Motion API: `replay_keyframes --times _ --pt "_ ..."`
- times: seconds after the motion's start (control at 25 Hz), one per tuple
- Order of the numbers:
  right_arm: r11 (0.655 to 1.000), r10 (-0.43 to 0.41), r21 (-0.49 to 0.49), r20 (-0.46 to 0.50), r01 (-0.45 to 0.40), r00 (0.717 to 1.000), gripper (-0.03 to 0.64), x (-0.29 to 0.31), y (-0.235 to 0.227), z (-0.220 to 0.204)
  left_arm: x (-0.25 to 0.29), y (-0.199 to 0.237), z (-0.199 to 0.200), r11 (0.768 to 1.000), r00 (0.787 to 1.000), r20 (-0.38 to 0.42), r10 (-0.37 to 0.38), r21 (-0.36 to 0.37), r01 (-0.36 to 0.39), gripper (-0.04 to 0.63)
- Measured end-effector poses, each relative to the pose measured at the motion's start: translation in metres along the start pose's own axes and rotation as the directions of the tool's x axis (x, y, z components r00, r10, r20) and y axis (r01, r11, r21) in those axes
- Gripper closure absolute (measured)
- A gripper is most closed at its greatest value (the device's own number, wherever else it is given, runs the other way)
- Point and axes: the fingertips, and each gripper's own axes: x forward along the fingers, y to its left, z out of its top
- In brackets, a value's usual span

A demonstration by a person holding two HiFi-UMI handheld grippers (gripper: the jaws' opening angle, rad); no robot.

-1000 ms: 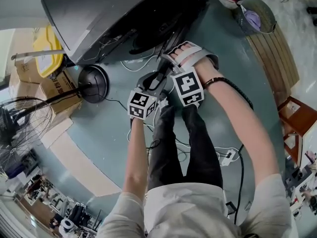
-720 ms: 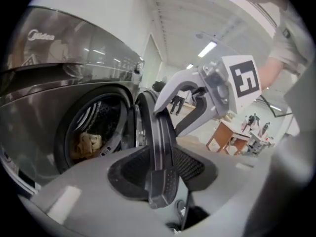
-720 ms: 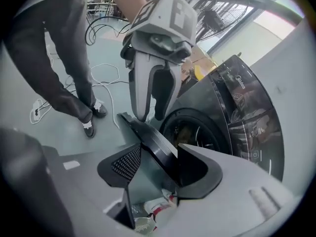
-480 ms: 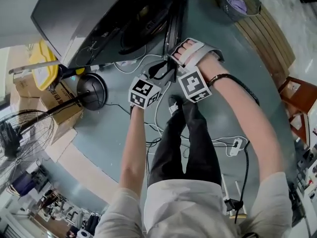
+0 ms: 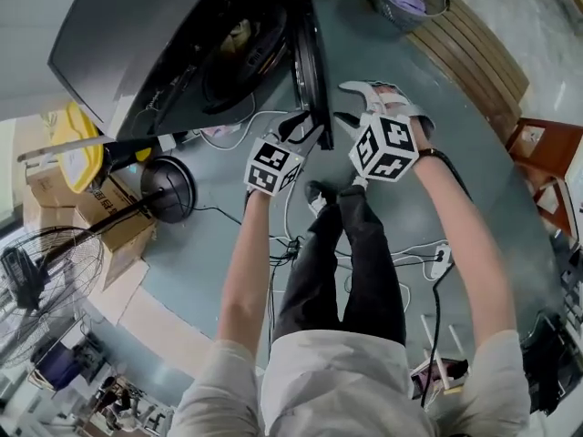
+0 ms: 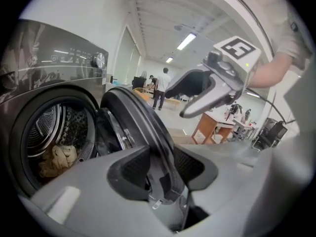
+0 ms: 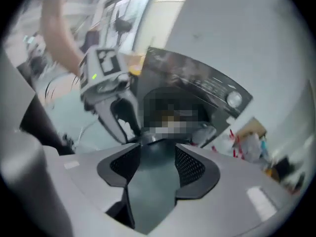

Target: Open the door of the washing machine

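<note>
The left gripper [image 5: 305, 135], mid-frame and tilted downward, is clamped on the rim of the door [image 5: 308, 57]. The door stands swung wide from the washing machine [image 5: 137, 35] at upper left. Just right of it, the right gripper [image 5: 357, 105] has just been opening its jaws, with nothing between them. White cables [image 5: 269, 121] and a fan base [image 5: 168, 182] lie to the left. Open floor [image 5: 474, 148] is on the right.

Big open lab hall here: washing machine [image 5: 164, 35] on bare floor [image 5: 191, 262], trailing cables [image 5: 291, 244], cardboard boxes [image 5: 102, 230], strip lights [image 6: 186, 41].
</note>
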Motion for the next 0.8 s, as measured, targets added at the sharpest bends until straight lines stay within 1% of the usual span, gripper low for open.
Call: replay_keyframes --times 0.04,0.08,0.12,0.16,0.2,0.24,0.28,0.32,0.36,0.4,0.48,0.64,0.72,0.8 --pt "0.983 -0.017 0.183 0.051 0.008 0.999 0.405 -0.005 -0.008 -0.002 0.004 -0.003 0.002 1.000 1.000 0.003 -0.006 0.006 0.006 0.391" --pt "0.936 -0.046 0.352 0.102 0.007 0.994 0.405 -0.011 -0.017 -0.004 0.007 -0.005 0.005 1.000 1.000 0.004 -0.011 0.013 0.010 0.391" --pt "0.869 -0.085 0.494 0.146 0.001 0.986 0.405 -0.015 -0.026 -0.005 0.011 -0.008 0.008 1.000 1.000 0.004 -0.012 0.019 0.012 0.391" --pt "0.797 -0.128 0.604 0.177 -0.005 0.976 0.405 -0.019 -0.034 -0.008 0.016 -0.011 0.010 1.000 1.000 0.004 -0.012 0.026 0.012 0.391" --pt "0.730 -0.170 0.684 0.193 -0.008 0.966 0.406 -0.021 -0.040 -0.013 0.020 -0.015 0.012 0.999 1.000 0.003 -0.010 0.031 0.010 0.391" --pt "0.674 -0.203 0.738 0.196 -0.008 0.959 0.407 -0.021 -0.043 -0.019 0.025 -0.019 0.014 0.999 1.000 0.003 -0.010 0.034 0.010 0.391" --pt "0.635 -0.222 0.772 0.194 -0.010 0.956 0.407 -0.020 -0.043 -0.026 0.030 -0.023 0.016 0.999 1.000 0.002 -0.014 0.034 0.014 0.391" --pt "0.612 -0.227 0.791 0.192 -0.013 0.955 0.406 -0.017 -0.041 -0.031 0.034 -0.028 0.018 0.999 1.000 -0.004 -0.022 0.033 0.022 0.391" --pt "0.604 -0.221 0.797 0.190 -0.019 0.957 0.405 -0.014 -0.037 -0.035 0.038 -0.033 0.019 0.999 0.999 -0.014 -0.030 0.034 0.031 0.396" --pt "0.604 -0.212 0.796 0.187 -0.022 0.959 0.405 -0.011 -0.033 -0.038 0.043 -0.037 0.021 0.999 0.999 -0.023 -0.038 0.038 0.038 0.396" --pt "0.611 -0.202 0.791 0.170 -0.012 0.965 0.407 -0.005 -0.030 -0.045 0.053 -0.044 0.028 0.998 0.999 -0.021 -0.042 0.043 0.043 0.396" --pt "0.624 -0.212 0.781 0.119 0.040 0.970 0.407 -0.003 -0.034 -0.064 0.073 -0.057 0.040 0.999 0.999 0.004 -0.041 0.013 0.041 0.396" --pt "0.632 -0.214 0.772 0.100 0.060 0.972 0.407 -0.005 -0.040 -0.074 0.084 -0.064 0.045 0.998 0.999 0.006 -0.053 0.017 0.053 0.396" --pt "0.628 -0.216 0.776 0.094 0.064 0.972 0.407 -0.006 -0.048 -0.084 0.093 -0.068 0.048 0.998 0.998 0.004 -0.058 0.030 0.058 0.396"
